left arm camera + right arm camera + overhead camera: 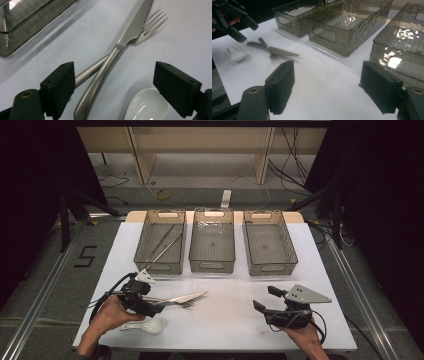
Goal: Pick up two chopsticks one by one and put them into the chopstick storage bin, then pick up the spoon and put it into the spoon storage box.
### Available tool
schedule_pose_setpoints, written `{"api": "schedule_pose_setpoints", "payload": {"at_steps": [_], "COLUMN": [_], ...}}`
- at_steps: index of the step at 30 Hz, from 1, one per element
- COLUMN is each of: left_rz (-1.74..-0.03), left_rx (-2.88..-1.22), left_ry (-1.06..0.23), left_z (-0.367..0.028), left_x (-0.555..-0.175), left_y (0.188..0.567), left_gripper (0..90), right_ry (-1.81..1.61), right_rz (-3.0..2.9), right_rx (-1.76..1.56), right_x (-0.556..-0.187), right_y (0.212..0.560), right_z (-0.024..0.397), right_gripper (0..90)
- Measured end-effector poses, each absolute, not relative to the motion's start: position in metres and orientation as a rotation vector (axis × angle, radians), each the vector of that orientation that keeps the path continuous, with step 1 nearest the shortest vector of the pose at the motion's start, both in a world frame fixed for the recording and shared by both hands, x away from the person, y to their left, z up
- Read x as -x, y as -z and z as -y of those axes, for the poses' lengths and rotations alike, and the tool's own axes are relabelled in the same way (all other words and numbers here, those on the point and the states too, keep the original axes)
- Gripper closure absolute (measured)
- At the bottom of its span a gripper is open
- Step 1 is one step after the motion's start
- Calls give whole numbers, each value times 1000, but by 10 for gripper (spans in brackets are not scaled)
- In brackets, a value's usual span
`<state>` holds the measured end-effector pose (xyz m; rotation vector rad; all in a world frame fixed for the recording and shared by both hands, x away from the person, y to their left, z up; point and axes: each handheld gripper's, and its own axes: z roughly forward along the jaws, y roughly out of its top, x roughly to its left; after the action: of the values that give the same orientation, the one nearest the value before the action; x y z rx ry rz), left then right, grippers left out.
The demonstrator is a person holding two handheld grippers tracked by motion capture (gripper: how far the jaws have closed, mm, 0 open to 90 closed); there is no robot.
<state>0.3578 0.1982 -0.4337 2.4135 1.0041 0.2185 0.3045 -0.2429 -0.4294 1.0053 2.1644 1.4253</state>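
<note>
Dim room, grey floor (45, 270), pale wooden shelving (200, 150), loose cables (295, 165) behind.

We see three bins in a row across the far half of the worktop (225, 320): the left bin (161, 241), the middle bin (212, 241) and the right bin (268, 243). Tongs (162, 246) lie inside the left bin. In front of that bin, on the near left of the worktop, a knife (185, 298) lies crossed over a fork (181, 304) (their handles point left). A spoon (147, 325) lies just nearer to us than the pair. The left hand-held gripper (156, 304) sits over the handles; the right hand-held gripper (266, 299) rests at the near right, in front of the right bin.
</note>
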Motion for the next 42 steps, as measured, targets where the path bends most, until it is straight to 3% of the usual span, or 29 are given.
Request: {"api": "schedule_pose_setpoints", "payload": {"at_steps": [26,42], "left_rz": [-984,-951], "left_rx": [-2555,-2627], "left_ry": [-193,-172], "left_z": [-192,-197], "left_x": [-348,-347], "left_y": [447,442], "left_gripper": [195,280], "right_ry": [-1422,-1414], "right_rz": [-2168,-2177], "right_rx": [-1003,-989], "right_x": [-305,-305], "right_y": [430,429], "right_z": [242,240], "right_gripper": [283,283]}}
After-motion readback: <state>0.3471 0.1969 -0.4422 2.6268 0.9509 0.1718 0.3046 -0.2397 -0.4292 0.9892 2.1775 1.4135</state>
